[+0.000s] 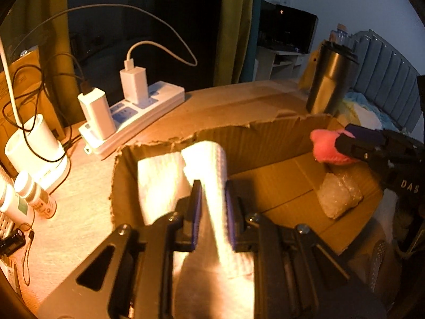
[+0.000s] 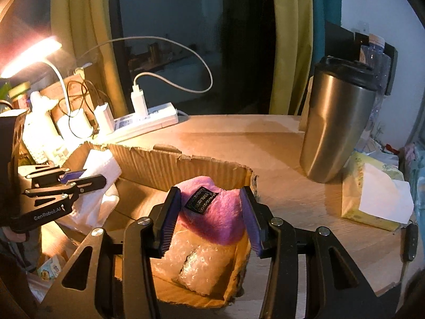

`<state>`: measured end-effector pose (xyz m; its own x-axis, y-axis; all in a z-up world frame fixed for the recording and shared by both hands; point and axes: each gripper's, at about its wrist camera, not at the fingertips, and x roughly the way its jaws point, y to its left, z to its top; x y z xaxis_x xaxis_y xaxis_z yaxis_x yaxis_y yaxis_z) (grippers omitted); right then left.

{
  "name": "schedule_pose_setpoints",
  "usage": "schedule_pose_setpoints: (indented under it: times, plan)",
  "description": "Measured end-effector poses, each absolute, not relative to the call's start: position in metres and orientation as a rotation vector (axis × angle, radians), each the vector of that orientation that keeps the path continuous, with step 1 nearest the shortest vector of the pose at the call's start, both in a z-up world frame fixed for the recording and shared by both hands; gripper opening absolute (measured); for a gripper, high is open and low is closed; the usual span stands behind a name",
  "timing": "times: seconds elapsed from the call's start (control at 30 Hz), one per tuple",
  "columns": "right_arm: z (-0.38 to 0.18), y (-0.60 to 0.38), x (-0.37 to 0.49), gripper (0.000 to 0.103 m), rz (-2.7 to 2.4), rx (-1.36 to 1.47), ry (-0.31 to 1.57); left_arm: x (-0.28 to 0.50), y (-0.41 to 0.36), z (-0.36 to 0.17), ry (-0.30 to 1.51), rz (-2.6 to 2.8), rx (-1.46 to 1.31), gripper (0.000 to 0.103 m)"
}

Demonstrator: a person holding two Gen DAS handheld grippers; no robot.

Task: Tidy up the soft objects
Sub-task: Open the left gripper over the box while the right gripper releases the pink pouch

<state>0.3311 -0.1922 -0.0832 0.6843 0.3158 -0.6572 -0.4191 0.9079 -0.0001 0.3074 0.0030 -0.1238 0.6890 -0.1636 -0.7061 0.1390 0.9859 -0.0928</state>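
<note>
My left gripper [image 1: 212, 186] is shut on a white cloth [image 1: 209, 164] and holds it over the left end of an open cardboard box [image 1: 265, 133]. It also shows in the right wrist view [image 2: 87, 176], with the cloth [image 2: 102, 170] hanging from it. My right gripper [image 2: 211, 199] is shut on a pink plush [image 2: 217, 212] with a black label, above the right end of the box [image 2: 148, 162]. In the left wrist view the plush [image 1: 325, 146] hangs over the box. A bubble-wrap bundle [image 2: 196, 265] lies on the box floor under it.
A steel tumbler [image 2: 334, 125] stands behind the box on the right. A tissue pack [image 2: 372, 196] lies at its right. A white power strip [image 1: 132, 117] with chargers and cables sits behind on the left, with a lamp base [image 1: 37, 148] and small bottles [image 1: 32, 194].
</note>
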Motion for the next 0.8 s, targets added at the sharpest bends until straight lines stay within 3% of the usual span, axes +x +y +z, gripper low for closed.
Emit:
schedule_pose_setpoints:
  times: [0.4,0.8]
  plan:
    - [-0.083,-0.186,0.331,0.059,0.394,-0.169,0.717,0.304,0.005,-0.111,0.785,-0.169,-0.051,0.026]
    - [-0.062,-0.19,0.305,0.059,0.385,-0.167,0.677,0.281,0.015,-0.084,0.724,-0.145,-0.057,0.027]
